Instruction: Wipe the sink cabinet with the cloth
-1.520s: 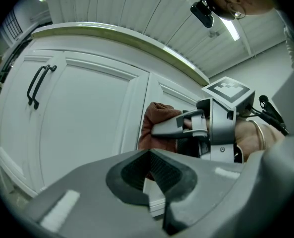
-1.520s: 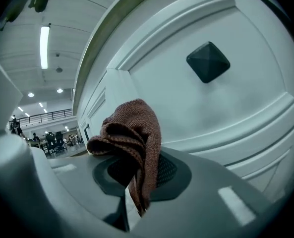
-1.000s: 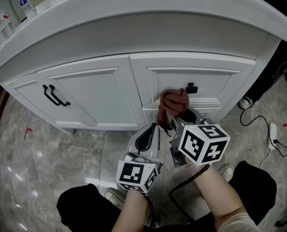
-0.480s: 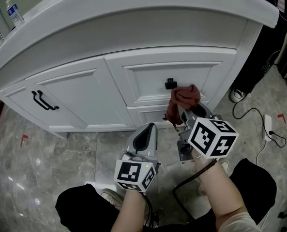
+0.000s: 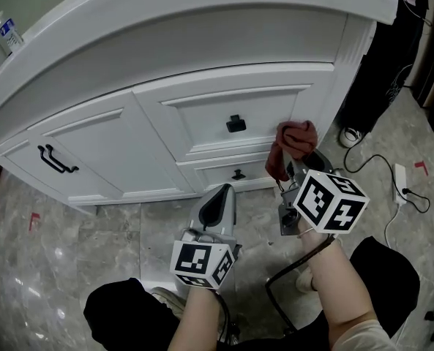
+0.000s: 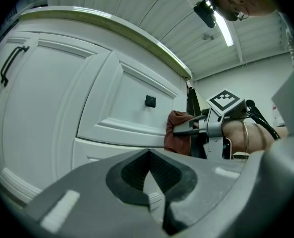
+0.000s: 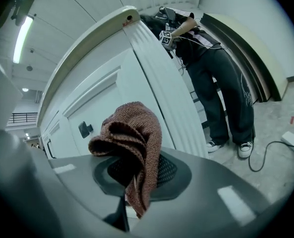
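Head view: one reddish cloth sits against the white sink cabinet near its right edge, with two black knobs and grey marble floor. Left gripper view: left gripper fingers closed, nothing between them. Right gripper view: right gripper fingers clamp the cloth, and one person stands beyond.

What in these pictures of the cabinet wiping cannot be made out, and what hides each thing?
- Whether the cloth touches the cabinet: in the head view, the bunched cloth covers the contact spot.
- The sink: in the head view, it is hidden behind the countertop rim.
- The print on the bottle: in the head view, it is too small to read.
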Action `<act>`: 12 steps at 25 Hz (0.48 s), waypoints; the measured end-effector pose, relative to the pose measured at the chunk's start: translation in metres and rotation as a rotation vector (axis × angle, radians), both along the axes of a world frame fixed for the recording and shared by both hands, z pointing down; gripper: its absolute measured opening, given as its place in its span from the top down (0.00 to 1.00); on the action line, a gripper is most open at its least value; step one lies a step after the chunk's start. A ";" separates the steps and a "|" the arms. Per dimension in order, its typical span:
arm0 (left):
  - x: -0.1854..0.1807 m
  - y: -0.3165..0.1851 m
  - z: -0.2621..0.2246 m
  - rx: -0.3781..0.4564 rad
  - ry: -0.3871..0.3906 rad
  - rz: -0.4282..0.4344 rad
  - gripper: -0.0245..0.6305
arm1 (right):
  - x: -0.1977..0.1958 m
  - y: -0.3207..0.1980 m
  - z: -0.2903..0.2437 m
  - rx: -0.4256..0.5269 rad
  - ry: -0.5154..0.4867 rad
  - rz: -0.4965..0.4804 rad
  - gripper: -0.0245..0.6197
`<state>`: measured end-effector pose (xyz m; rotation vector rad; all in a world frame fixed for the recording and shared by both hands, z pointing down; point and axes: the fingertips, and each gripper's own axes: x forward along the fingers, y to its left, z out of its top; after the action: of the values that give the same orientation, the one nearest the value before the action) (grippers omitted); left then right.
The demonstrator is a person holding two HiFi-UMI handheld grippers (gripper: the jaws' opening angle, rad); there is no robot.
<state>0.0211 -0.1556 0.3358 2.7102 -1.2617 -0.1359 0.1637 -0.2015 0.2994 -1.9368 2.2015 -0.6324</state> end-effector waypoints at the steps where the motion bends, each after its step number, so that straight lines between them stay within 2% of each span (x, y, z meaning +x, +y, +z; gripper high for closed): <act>1: 0.003 0.001 0.000 0.000 0.000 0.005 0.96 | 0.002 0.002 0.001 -0.003 0.004 0.003 0.83; 8: 0.012 0.001 0.007 -0.008 0.029 0.012 0.96 | 0.043 0.013 0.018 -0.036 0.017 0.128 0.84; 10: 0.010 0.002 0.013 -0.021 0.036 0.008 0.96 | 0.045 0.017 0.023 -0.039 -0.015 0.128 0.84; 12: 0.008 0.003 0.019 -0.036 0.044 0.003 0.96 | 0.038 0.020 0.027 -0.031 0.003 0.118 0.84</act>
<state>0.0288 -0.1522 0.3547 2.6636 -1.2364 -0.1707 0.2017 -0.1818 0.3266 -2.0658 2.0724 -0.6492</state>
